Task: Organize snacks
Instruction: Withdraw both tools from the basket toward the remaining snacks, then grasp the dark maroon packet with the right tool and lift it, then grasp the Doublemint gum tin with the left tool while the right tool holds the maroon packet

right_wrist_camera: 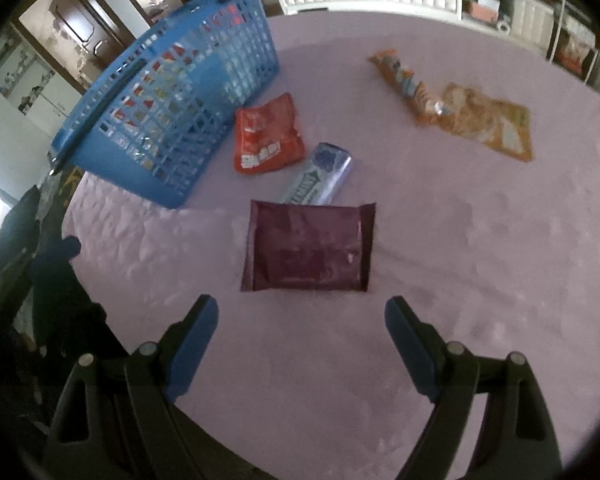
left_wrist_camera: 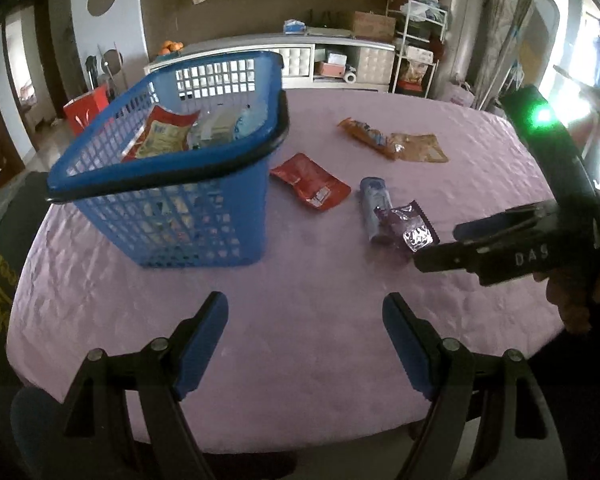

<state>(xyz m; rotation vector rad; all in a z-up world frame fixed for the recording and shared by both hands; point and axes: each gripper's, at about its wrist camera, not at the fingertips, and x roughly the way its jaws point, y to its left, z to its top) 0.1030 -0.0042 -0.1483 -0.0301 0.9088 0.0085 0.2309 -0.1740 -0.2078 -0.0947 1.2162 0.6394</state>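
From my left wrist, my left gripper (left_wrist_camera: 305, 308) hangs over the near edge of the bench (left_wrist_camera: 308, 320), its blue fingers (left_wrist_camera: 204, 340) spread wide with nothing between them. The blue mesh basket (left_wrist_camera: 168, 216) stands ahead to the left, and already holds a red-and-yellow packet (left_wrist_camera: 162, 136) and some pale wrappers. On the purple cloth to its right lie a red pouch (left_wrist_camera: 310, 181) just beside the basket, a pale blue mint pack (left_wrist_camera: 374, 206) with a purple foil packet (left_wrist_camera: 408, 226) resting against it, and farther back an orange wrapper (left_wrist_camera: 366, 136) touching a tan sachet (left_wrist_camera: 420, 148). My right gripper (left_wrist_camera: 440, 246) reaches in from the right, its tips close to the purple packet; its fingers look slightly parted.

From my right wrist, my right gripper (right_wrist_camera: 302, 312) has its fingers (right_wrist_camera: 408, 344) spread apart, empty. The purple foil packet (right_wrist_camera: 310, 246) lies flat just ahead of them, not touched. Behind it the mint pack (right_wrist_camera: 320, 176) pokes out, its near end under the packet's far edge. The red pouch (right_wrist_camera: 268, 134) sits close by the basket (right_wrist_camera: 172, 108), and the orange wrapper (right_wrist_camera: 404, 80) and tan sachet (right_wrist_camera: 488, 124) lie well back on the right.
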